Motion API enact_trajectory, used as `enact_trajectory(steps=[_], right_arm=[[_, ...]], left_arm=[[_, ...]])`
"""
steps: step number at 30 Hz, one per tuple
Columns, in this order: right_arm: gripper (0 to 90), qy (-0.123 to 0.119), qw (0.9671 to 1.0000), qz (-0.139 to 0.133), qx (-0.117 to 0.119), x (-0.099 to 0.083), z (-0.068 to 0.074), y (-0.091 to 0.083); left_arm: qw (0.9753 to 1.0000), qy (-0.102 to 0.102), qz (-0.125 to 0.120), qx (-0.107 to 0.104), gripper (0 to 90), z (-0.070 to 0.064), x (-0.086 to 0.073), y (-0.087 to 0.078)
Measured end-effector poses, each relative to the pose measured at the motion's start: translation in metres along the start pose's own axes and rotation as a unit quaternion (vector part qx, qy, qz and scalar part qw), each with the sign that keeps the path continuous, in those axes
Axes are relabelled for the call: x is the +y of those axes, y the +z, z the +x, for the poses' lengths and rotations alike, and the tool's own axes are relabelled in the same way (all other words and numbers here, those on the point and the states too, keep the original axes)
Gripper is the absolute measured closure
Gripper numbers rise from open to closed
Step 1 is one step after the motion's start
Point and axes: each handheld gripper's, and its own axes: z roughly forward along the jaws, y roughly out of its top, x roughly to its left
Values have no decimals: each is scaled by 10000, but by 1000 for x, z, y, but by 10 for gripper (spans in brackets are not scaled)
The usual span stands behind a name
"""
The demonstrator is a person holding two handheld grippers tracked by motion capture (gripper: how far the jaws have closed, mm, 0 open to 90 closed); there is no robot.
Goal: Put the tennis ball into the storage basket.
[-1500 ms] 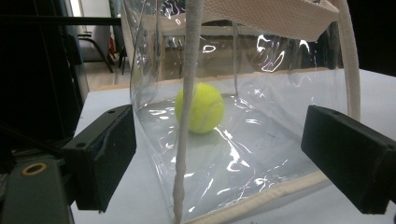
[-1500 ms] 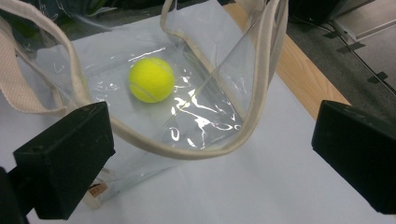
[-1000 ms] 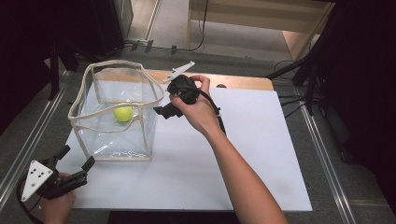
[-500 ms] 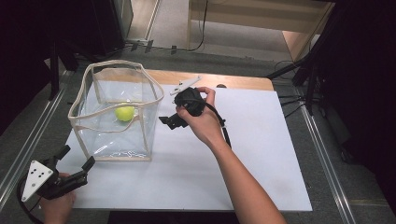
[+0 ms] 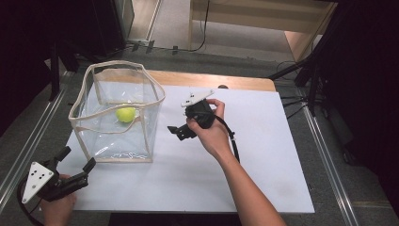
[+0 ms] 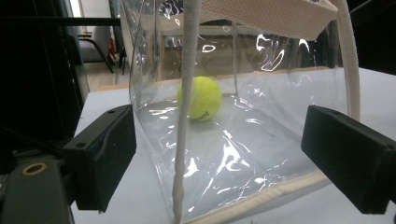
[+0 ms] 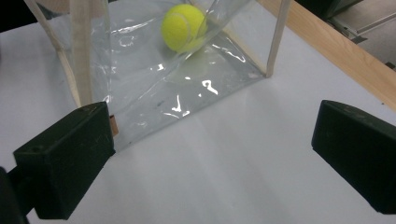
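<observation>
Overhead and both close tongs cameras share the bag (image 5: 117,123).

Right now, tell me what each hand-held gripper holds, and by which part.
Nothing. Left hand-held gripper and right hand-held gripper are both open and empty; the tennis ball lies inside the clear bag.

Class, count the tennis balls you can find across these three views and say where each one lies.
1. The tennis ball lies on the floor of the clear bag, toward its far side, apart from both grippers. Nothing suggests another is hidden.
</observation>
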Motion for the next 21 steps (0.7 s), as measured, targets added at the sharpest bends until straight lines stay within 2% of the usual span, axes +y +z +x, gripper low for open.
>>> enact_trajectory(steps=[11,21], right_arm=[[0,224,9997,-84,-69,-33,-2,-5],[0,275,9993,-232,-111,-60,0,-12]], left_arm=[[10000,23,-7,-2,104,-1,0,0],[10000,24,-7,-2,104,0,0,0]])
